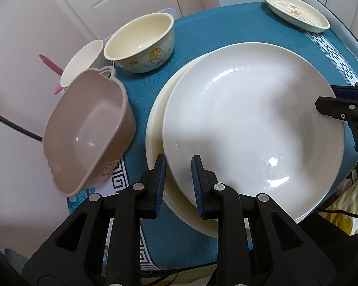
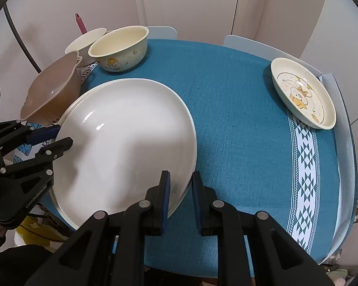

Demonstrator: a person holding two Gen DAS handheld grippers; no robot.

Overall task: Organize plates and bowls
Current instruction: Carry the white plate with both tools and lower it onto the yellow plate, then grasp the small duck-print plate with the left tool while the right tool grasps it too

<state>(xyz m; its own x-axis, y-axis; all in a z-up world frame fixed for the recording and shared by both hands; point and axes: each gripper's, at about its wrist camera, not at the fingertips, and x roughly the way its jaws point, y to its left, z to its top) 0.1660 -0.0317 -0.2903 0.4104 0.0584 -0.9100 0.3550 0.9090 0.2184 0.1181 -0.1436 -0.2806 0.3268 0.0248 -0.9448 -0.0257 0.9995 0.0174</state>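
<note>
1. Left wrist view: the left gripper (image 1: 179, 186) is pinching the near rim of the large round white ceramic plate (image 1: 253, 128), its jaws narrow on that rim.
2. That plate is sitting over a cream plate (image 1: 155, 143) on the teal tablecloth (image 1: 226, 28).
3. Across it, the right gripper (image 2: 181, 199) is clamping the opposite rim, jaws narrow too.
4. A cream cartoon-printed bowl (image 1: 140, 43) and a beige plastic basin (image 1: 88, 131) are standing to the left of the plates.

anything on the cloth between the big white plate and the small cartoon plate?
Nothing: between the big white plate and the small cartoon plate there is only blue tablecloth with its patterned white band, clearest in the right wrist view.
</note>
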